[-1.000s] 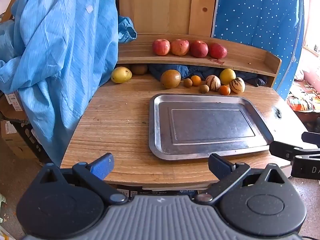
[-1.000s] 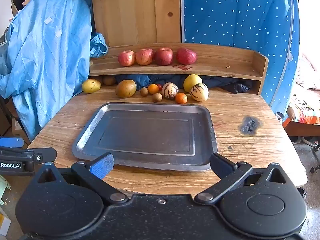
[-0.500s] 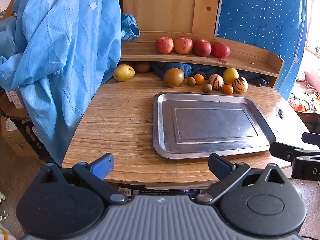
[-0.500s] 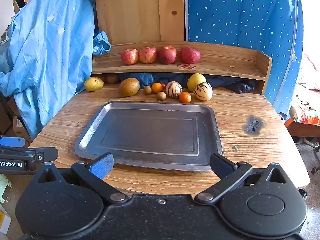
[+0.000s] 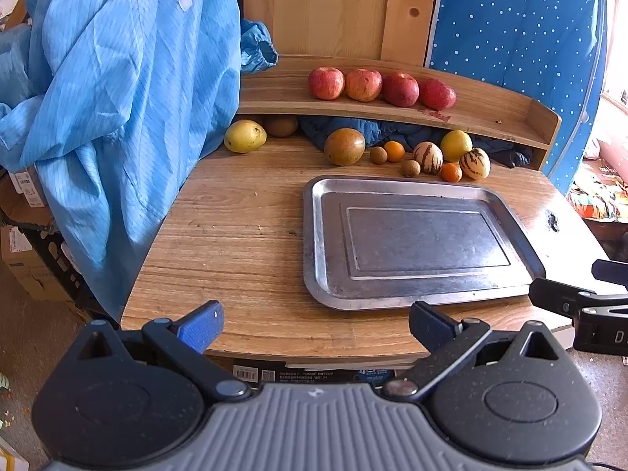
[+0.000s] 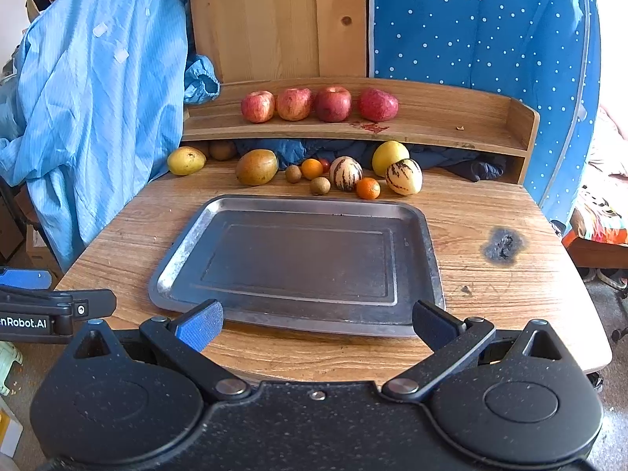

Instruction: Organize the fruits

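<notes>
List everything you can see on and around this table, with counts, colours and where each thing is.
apples: 4, red, in a row on the shelf
striped melons: 2, cream with dark stripes, behind the tray
oranges: 2, small, among the melons
kiwis: 2, brown, small, behind the tray
mangoes: 2, one yellow, one green-brown, back left
yellow fruit: 1, under the shelf edge
tray: 1, steel, empty, table centre
coat: 1, blue, hanging left
left gripper: open, near table edge
right gripper: open, near table edge
</notes>
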